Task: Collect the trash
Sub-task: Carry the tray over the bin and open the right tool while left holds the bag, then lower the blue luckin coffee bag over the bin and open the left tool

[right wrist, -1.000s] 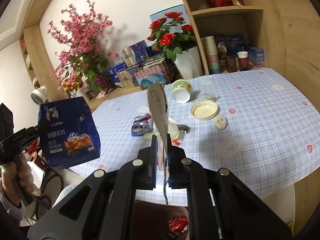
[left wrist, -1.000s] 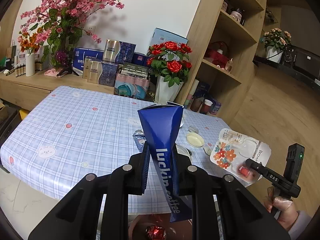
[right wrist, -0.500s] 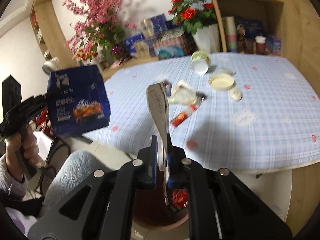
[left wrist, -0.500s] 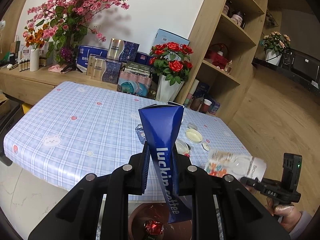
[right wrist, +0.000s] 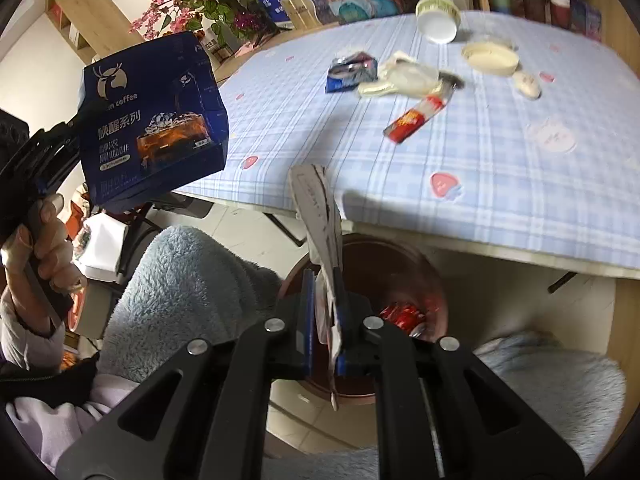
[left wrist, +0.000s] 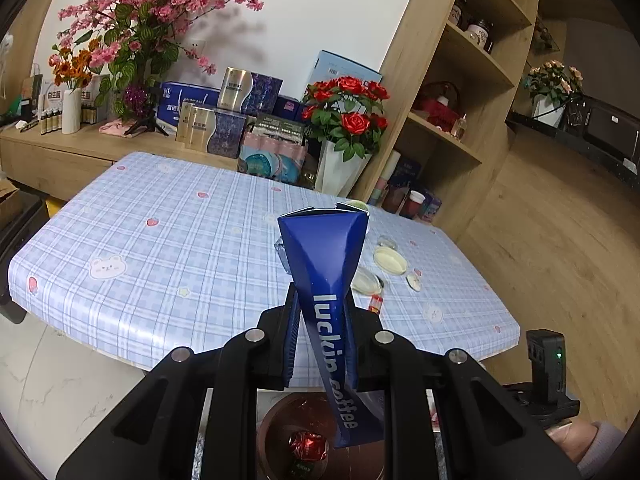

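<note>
My left gripper (left wrist: 322, 312) is shut on a blue Luckin coffee box (left wrist: 326, 264) and holds it off the table's near edge, above a brown trash bin (left wrist: 280, 440). The box also shows in the right wrist view (right wrist: 152, 120). My right gripper (right wrist: 324, 300) is shut on a flat white plastic wrapper (right wrist: 320, 216), edge-on, directly over the bin (right wrist: 424, 276), which holds a red wrapper (right wrist: 402, 314). On the table lie a red sachet (right wrist: 416, 118), a blue packet (right wrist: 352, 72), clear film (right wrist: 404, 78), a lid (right wrist: 490, 56) and a white cup (right wrist: 436, 20).
The checked tablecloth table (left wrist: 160, 240) stands ahead, the bin under its near edge. The person's fleece-covered knees (right wrist: 188, 280) flank the bin. Boxes and flower vases (left wrist: 340, 168) line the far side. Wooden shelves (left wrist: 460, 80) stand at the right.
Both grippers have pulled back off the table toward the bin. The right one has tilted down and now holds its wrapper over the bin's mouth.
</note>
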### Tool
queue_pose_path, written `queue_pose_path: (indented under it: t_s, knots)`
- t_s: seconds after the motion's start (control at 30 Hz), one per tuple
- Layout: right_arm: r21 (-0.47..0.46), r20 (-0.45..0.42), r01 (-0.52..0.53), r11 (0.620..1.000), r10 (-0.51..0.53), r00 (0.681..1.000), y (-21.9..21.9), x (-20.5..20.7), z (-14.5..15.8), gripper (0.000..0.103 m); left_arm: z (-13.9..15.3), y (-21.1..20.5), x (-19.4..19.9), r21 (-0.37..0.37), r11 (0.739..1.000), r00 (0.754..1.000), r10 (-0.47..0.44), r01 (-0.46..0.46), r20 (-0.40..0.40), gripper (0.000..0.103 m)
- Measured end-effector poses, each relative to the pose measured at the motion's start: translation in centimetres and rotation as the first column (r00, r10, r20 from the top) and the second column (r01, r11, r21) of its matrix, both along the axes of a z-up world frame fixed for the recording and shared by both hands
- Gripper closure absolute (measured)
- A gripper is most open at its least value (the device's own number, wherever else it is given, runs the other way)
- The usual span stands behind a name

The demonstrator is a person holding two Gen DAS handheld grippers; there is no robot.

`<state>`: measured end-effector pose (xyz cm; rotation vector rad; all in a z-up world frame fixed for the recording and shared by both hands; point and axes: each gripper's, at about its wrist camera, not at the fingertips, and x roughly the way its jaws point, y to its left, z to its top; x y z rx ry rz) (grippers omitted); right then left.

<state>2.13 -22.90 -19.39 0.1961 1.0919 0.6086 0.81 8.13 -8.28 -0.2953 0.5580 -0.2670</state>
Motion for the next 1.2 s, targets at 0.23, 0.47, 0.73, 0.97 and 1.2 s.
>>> queue_pose_path:
  t_s: [0.23,0.47,0.73,0.97,1.2]
  knots:
    - [0.038,0.001,0.009,0.999,-0.009,1.0,0.3,0.5,-0.2,0.063,-0.8,-0.7,0.1,0.006,1.0,0.999,-0.029,0.029,-0.016,0.084]
    - [0.014,0.266,0.178,0.984,-0.176,0.948,-2.4,-0.1,4.6,0.009,-1.3,-1.8,0.3,0.019,0.998,0.998,-0.064,0.064,-0.024,0.084]
    - [0.077,0.559,0.365,0.928,-0.343,0.755,-6.2,-1.1,9.6,0.005,-1.5,-3.0,0.6,0.031,0.995,0.995,-0.096,0.097,-0.028,0.084]
    - [0.107,0.572,0.402,0.909,-0.387,0.723,-8.3,-0.4,9.6,0.005,-1.7,-4.3,0.7,0.042,0.99,0.991,-0.13,0.132,-0.036,0.084]
    - [0.094,0.577,0.407,0.909,-0.382,0.722,-8.2,-1.1,9.0,0.005,-1.9,-5.9,0.7,0.05,0.98,0.981,-0.191,0.192,-0.038,0.084]
